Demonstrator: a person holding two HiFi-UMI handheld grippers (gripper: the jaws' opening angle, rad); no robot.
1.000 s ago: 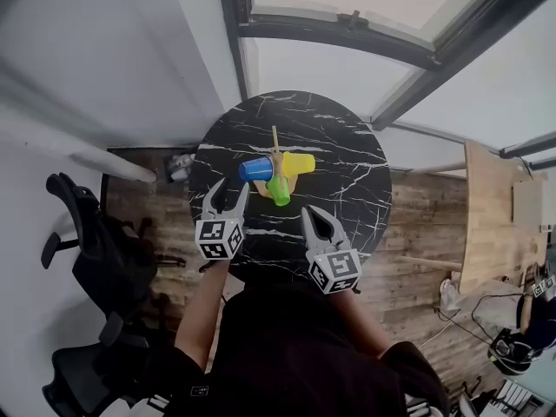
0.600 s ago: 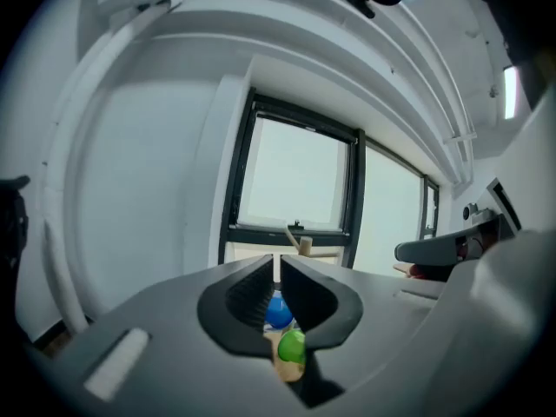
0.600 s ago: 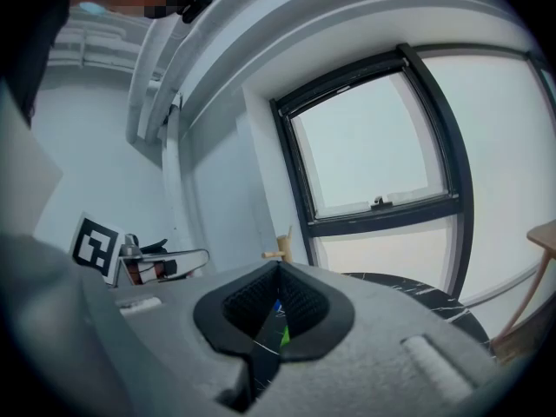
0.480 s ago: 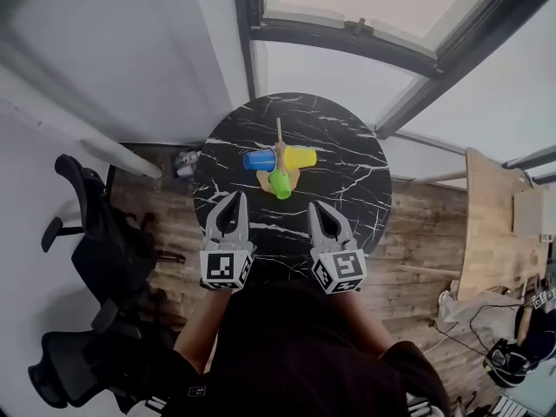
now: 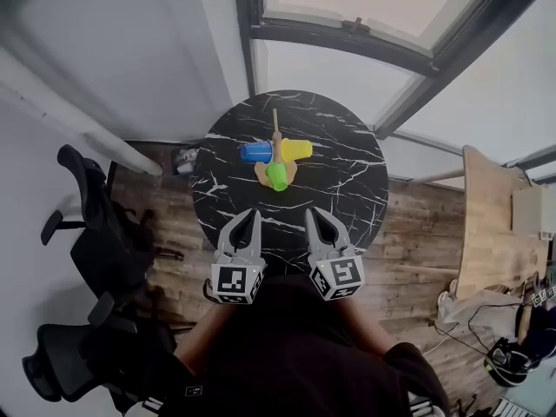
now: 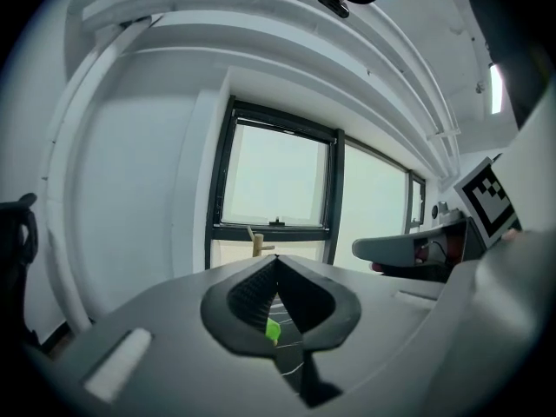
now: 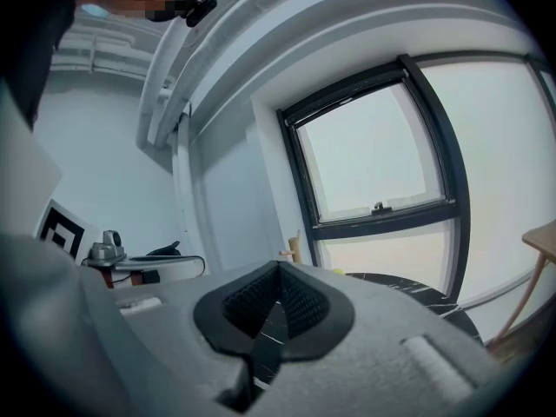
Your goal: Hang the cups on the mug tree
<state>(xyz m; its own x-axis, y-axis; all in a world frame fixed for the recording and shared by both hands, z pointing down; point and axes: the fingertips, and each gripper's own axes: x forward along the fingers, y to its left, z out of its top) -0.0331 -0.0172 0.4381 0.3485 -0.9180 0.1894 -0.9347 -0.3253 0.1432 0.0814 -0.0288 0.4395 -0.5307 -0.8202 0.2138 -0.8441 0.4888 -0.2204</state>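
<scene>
Head view: a wooden mug tree [image 5: 274,135] is seen near the middle of the round black marble table [image 5: 343,200], with three plain plastic cups carried on it. The blue cup [image 5: 255,152] is pointed left from the post, the yellow cup [image 5: 297,150] right, and the green cup [image 5: 277,177] toward the person, each long axis running outward from the post. The left gripper [image 5: 253,216] and right gripper [image 5: 311,215] are held over the near table edge, well apart from the tree. Both pairs of jaws are pressed together on nothing.

3 cups [image 5: 276,158] on mug tree [image 5: 275,137]
</scene>
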